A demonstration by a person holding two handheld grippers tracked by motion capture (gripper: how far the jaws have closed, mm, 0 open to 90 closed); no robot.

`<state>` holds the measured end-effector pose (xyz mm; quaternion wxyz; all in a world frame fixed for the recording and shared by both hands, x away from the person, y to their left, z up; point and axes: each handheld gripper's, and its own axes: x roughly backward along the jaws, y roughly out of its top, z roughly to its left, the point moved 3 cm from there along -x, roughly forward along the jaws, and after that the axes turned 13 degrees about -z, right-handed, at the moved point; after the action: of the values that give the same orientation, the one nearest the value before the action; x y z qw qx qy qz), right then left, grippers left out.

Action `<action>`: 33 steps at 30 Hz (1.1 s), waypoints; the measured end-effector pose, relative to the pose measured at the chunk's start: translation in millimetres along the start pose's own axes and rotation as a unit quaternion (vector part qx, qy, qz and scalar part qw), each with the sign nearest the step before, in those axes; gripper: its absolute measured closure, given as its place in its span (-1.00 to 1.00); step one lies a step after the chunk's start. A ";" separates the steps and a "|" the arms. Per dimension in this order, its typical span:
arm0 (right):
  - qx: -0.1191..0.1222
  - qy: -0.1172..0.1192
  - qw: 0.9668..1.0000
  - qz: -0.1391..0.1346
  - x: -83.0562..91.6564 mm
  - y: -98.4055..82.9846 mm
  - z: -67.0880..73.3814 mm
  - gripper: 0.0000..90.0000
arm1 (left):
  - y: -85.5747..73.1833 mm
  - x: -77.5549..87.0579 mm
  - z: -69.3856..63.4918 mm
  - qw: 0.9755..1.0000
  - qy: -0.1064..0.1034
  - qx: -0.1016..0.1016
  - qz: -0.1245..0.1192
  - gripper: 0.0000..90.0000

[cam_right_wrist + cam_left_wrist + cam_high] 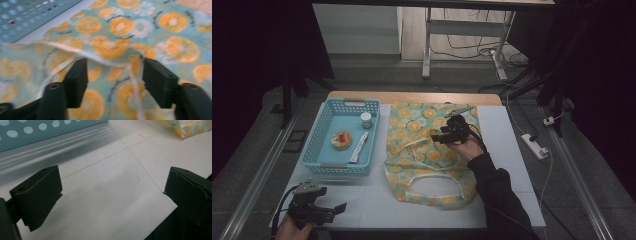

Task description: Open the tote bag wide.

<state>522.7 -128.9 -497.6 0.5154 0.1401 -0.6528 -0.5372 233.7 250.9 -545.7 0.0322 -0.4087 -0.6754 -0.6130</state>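
Fingers [77, 80] of the right gripper [443, 136] stand apart over the orange-print bag [432, 155], holding nothing.
Both black jaws hover just above a raised fold in the middle of the frame, with the bag lying flat, center right. Lower left, the left gripper [334, 209] is wide open over the bare white table [105, 195], beside the blue basket [319, 132].

basket [319, 131] blocks left, bare table [362, 200] near

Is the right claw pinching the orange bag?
Apart. In the right gripper view, the right claw has its jaws spread, with the orange-print bag lying between them and a clear gap to the cloth's raised fold on each side.
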 end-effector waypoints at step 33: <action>0.098 0.015 0.992 0.072 -3.1 -68.1 61.7 -0.52 | 0.4 -0.4 -1.3 1.000 -0.003 -0.006 0.001 -0.96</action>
<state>447.9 -118.4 -550.2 0.5463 0.1508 -0.7027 -0.4302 233.6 249.6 -545.3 0.0285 -0.4116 -0.6709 -0.6161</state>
